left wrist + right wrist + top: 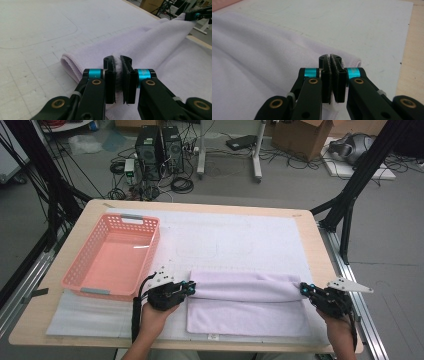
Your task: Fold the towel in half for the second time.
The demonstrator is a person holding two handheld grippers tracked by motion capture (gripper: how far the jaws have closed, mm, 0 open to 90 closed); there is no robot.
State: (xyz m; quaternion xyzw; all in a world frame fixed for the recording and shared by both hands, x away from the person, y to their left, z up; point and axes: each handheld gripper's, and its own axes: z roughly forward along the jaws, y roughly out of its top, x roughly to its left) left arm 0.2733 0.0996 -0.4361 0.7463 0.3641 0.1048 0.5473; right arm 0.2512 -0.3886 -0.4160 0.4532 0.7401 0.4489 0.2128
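Towel: a pale lilac, soft terry cloth towel [247, 302] lies on the white foam mat [240, 237] along the near edge of the tabletop, between the middle and the near right corner; its far strip is folded back over itself into a raised roll running left to right.
Left claw: the left claw [192, 287] is clenched on the left end of the towel's folded far edge; in the left gripper view [118, 75] a tuft of lilac pile is squeezed between the two black jaws, which stand almost together.
Right claw: the right claw [303, 290] is clenched on the right end of the same folded edge; in the right gripper view [330, 75] the jaws meet on a thin layer of cloth at the towel's hemmed corner.
Towel between the claws: the fold runs taut from one claw to the other, lifted slightly off the flat lower layer.
Hands: the person's left hand [156, 312] and right hand [337, 322] come in from the near edge, each behind its claw.
Basket: a pink rectangular plastic lattice basket [87, 265] with grey handles stands near the left edge of the tabletop, just beside the left claw, apart from the towel.
Tabletop: light wooden tabletop [320, 250], bare along its right edge beside the mat.
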